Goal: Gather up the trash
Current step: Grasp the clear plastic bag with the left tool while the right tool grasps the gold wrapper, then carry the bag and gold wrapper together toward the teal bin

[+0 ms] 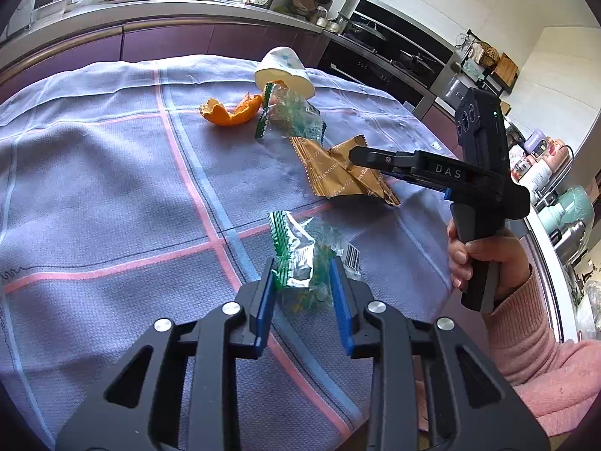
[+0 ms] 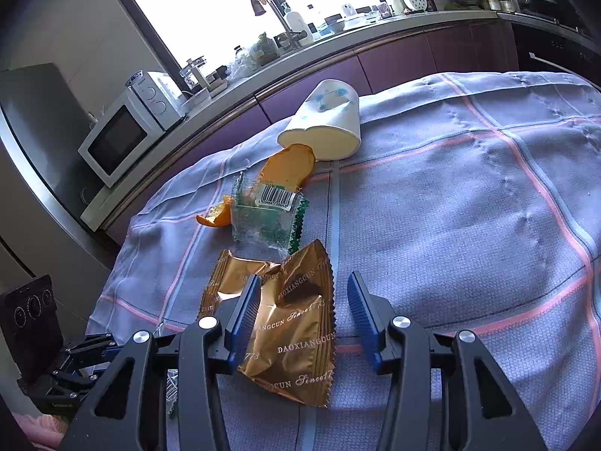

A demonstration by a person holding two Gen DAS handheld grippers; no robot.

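Trash lies on a purple checked tablecloth (image 1: 94, 188). A green and silver wrapper (image 1: 300, 259) lies between the open fingers of my left gripper (image 1: 303, 267). A gold wrapper (image 2: 296, 323), also seen in the left wrist view (image 1: 345, 176), lies between the open fingers of my right gripper (image 2: 304, 289), which shows from the side in the left wrist view (image 1: 357, 156). Farther off lie a clear green wrapper (image 2: 266, 218) (image 1: 289, 116), orange peel (image 1: 231, 111) (image 2: 291, 165) and a tipped white paper cup (image 2: 326, 127) (image 1: 283, 71).
A kitchen counter (image 2: 338, 41) with a microwave (image 2: 120, 135), bottles and utensils runs behind the table. Dark oven fronts (image 1: 379, 56) and shelves with jars (image 1: 541, 158) stand to the right. The tablecloth (image 2: 469, 206) stretches to the right of the trash.
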